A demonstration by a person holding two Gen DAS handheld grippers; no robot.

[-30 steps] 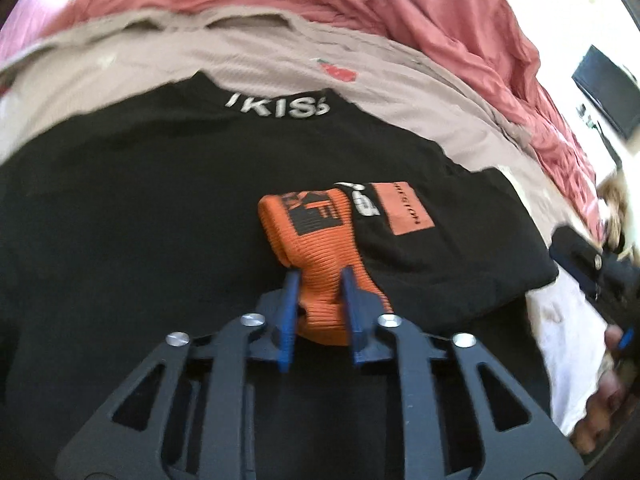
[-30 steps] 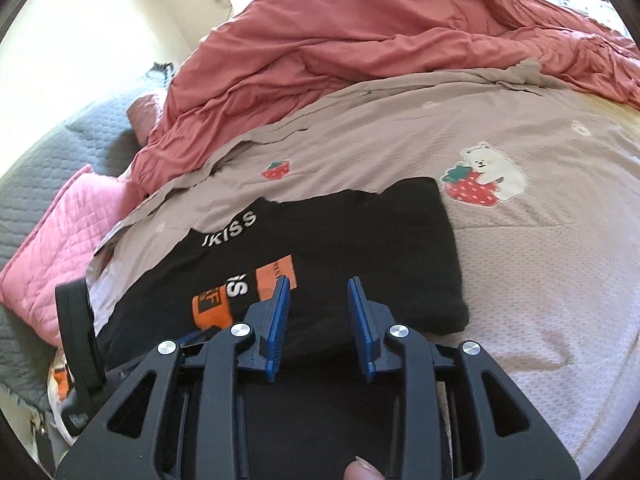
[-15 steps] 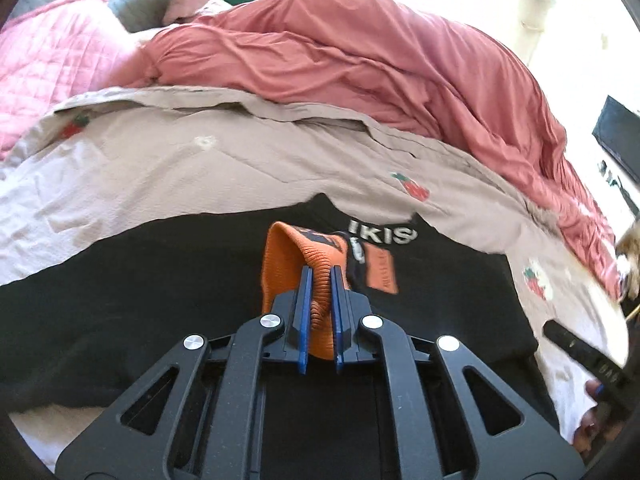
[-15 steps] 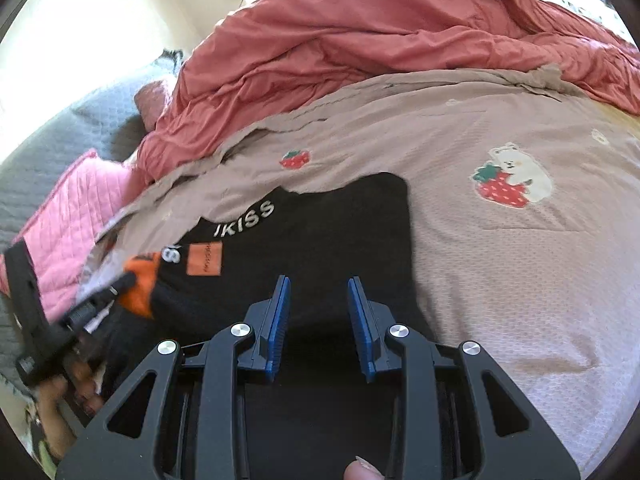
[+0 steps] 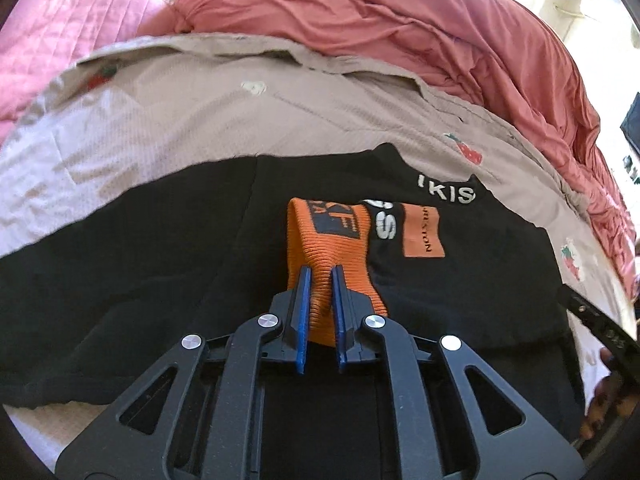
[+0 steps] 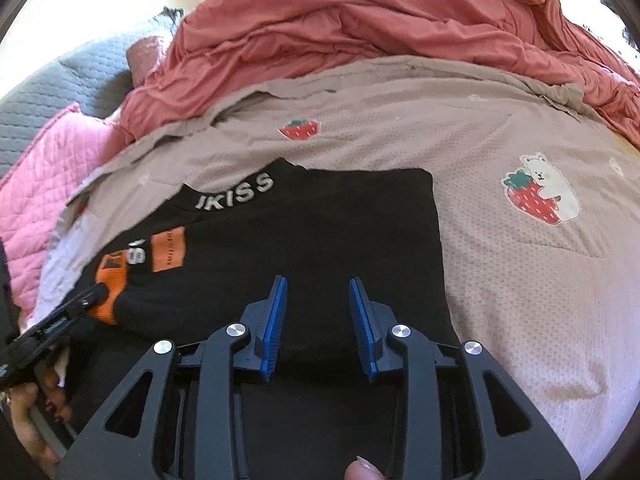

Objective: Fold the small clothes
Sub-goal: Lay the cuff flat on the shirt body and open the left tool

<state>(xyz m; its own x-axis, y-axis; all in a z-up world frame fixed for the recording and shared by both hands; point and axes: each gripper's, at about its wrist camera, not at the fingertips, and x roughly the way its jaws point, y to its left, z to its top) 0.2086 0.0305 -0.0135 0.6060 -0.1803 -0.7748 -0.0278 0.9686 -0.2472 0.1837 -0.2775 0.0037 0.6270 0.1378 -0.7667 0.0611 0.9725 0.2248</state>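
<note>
A black shirt point(image 5: 460, 300) point(image 6: 320, 232) with white "IKISS" lettering on its collar lies on the bed sheet, its right side folded in. Its sleeve ends in an orange ribbed cuff point(image 5: 332, 236) point(image 6: 112, 276), folded across the chest. My left gripper point(image 5: 321, 270) is shut on that cuff, its blue pads pinching the ribbing; in the right wrist view it point(image 6: 80, 304) shows at the left edge. My right gripper point(image 6: 317, 280) hovers over the shirt's lower body. Its jaws are opening, with only flat black cloth under the gap and nothing pinched.
The beige sheet point(image 6: 500, 300) point(image 5: 200, 120) has strawberry and bear prints. A rumpled red duvet point(image 6: 380, 24) point(image 5: 400, 20) is piled at the back, a pink quilted pillow point(image 6: 44, 184) at the left. A person's fingers point(image 6: 28, 404) hold the left gripper's handle.
My left gripper has tightened on the orange cuff and carried it leftward across the shirt. The right gripper has shifted sideways over the shirt body, and its jaws stand slightly wider.
</note>
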